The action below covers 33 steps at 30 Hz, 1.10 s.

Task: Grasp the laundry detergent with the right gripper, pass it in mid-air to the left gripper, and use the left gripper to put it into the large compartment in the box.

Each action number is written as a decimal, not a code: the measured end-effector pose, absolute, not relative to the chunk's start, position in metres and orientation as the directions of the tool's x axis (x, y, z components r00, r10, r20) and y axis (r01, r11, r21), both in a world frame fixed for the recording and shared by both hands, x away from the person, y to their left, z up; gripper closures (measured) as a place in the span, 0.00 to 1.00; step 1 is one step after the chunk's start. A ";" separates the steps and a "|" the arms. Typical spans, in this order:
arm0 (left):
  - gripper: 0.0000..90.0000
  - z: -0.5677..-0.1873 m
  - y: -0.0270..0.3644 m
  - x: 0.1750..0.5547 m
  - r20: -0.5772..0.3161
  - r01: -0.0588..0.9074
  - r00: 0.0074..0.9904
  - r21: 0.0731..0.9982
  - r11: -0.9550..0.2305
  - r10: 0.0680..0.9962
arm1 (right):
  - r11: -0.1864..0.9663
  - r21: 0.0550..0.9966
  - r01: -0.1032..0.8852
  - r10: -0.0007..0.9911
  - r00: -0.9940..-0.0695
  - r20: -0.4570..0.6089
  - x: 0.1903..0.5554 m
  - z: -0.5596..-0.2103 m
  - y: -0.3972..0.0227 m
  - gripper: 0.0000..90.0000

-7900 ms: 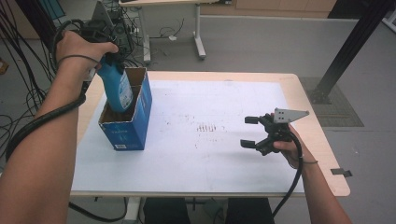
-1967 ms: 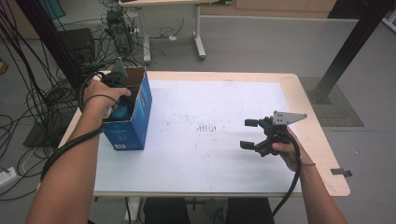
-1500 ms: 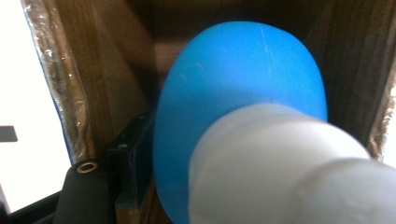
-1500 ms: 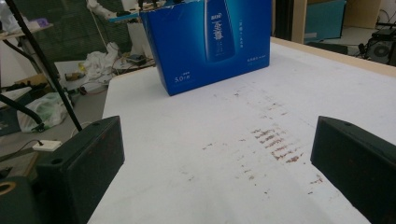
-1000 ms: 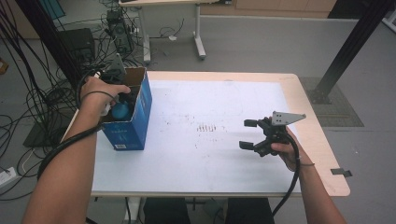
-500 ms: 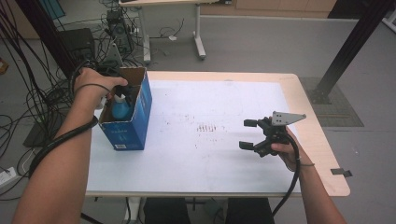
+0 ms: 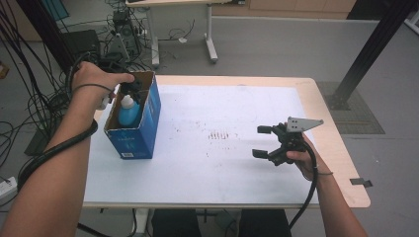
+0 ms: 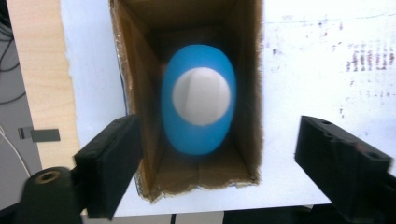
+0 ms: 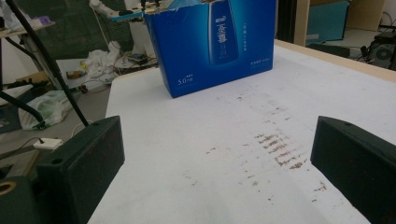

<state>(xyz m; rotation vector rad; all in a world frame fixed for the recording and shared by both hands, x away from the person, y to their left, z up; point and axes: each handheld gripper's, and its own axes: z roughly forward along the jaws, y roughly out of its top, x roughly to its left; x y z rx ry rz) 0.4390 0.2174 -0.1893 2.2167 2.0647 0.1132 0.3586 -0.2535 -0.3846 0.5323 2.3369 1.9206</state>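
Blue carton [image 7: 136, 123] stands open-topped at the left of the worktop [image 7: 222, 168]; the blue bottle [image 8: 198, 100] stands inside it. Left gripper [image 7: 129, 89] hovers above, jaws just opened, nothing between them. Right gripper [image 7: 264, 141], lower right, gapes empty.

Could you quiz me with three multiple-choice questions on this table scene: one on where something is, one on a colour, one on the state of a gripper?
1. Where is the bottle?
A. Inside the blue box
B. Lying on the white table
C. Between the right gripper's jaws

2. What colour is the bottle's cap?
A. Red
B. White
C. Black

3. How does the left gripper stand?
A. Shut on the bottle
B. Shut on the box wall
C. Open above the box

Answers: 1 A, the left gripper view looks down on it between the cardboard walls. 2 B, a white disc tops the blue body. 3 C, its jaws have just opened and stand apart, nothing pressed between them.
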 end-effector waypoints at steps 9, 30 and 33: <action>0.10 -0.171 0.198 0.430 0.006 0.978 0.121 0.170 -0.121 0.993 | 0.162 0.961 0.225 0.313 -0.935 0.166 0.360 -0.385 -0.254 0.03; 0.05 -0.156 0.125 0.389 0.010 0.919 0.357 0.175 -0.353 0.934 | 0.160 0.957 0.243 0.340 -0.923 0.178 0.355 -0.386 -0.252 0.03; 0.05 -0.158 0.116 0.387 -0.009 0.909 0.383 0.179 -0.375 0.924 | 0.156 0.957 0.242 0.343 -0.922 0.178 0.355 -0.385 -0.252 0.03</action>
